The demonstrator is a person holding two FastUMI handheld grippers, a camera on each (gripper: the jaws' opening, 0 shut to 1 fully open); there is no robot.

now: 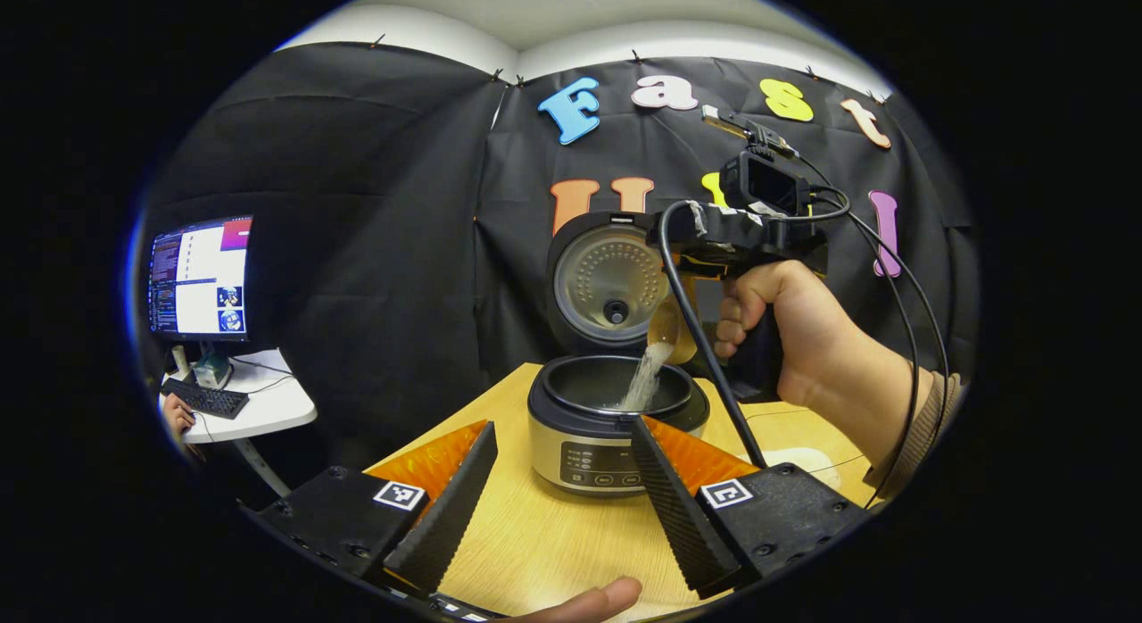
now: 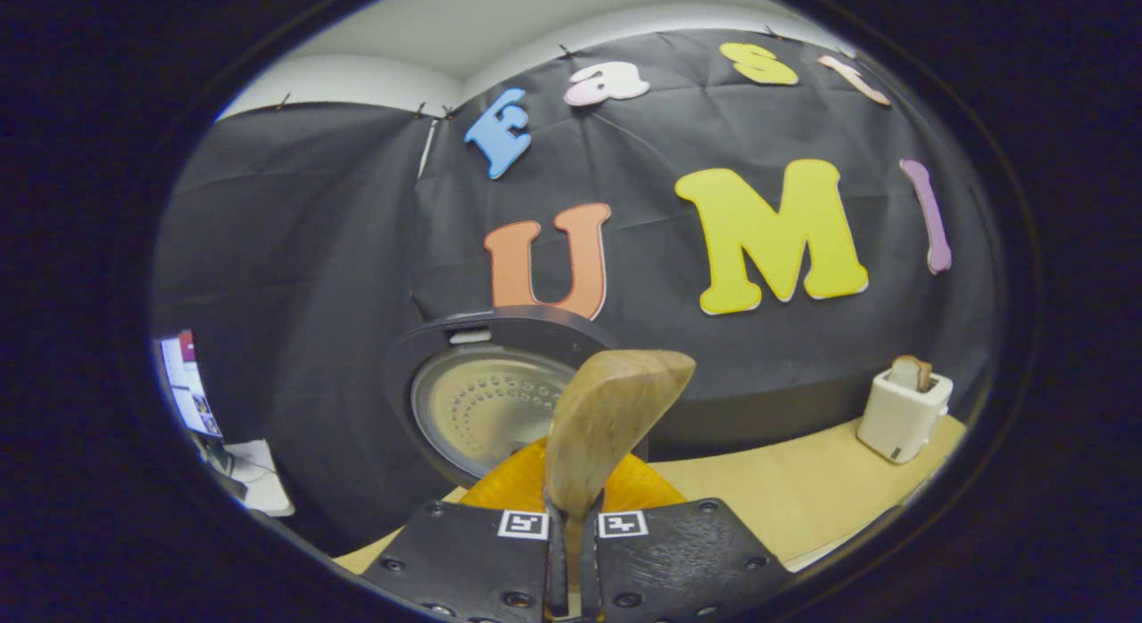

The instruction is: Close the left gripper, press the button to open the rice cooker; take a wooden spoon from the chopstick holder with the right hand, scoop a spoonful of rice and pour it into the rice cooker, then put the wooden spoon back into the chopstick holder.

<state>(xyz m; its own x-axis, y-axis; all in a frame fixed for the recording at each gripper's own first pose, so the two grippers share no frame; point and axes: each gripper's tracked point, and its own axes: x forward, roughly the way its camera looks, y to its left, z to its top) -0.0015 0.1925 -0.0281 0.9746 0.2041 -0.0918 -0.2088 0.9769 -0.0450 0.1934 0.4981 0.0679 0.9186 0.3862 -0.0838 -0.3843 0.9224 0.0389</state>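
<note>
In the left gripper view, the wooden table [image 1: 535, 534] filled the lower middle, with the rice cooker [image 1: 616, 427] at centre, its lid [image 1: 609, 282] raised. Right of centre, the right gripper [image 1: 687, 324] clamped the wooden spoon [image 1: 671, 330], tipped over the pot, rice [image 1: 644, 377] streaming down. The left gripper [image 1: 562, 507], at the bottom, stood open, holding nothing.

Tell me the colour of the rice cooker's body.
Silver rice cooker body, dark rim; best in left gripper view.
</note>
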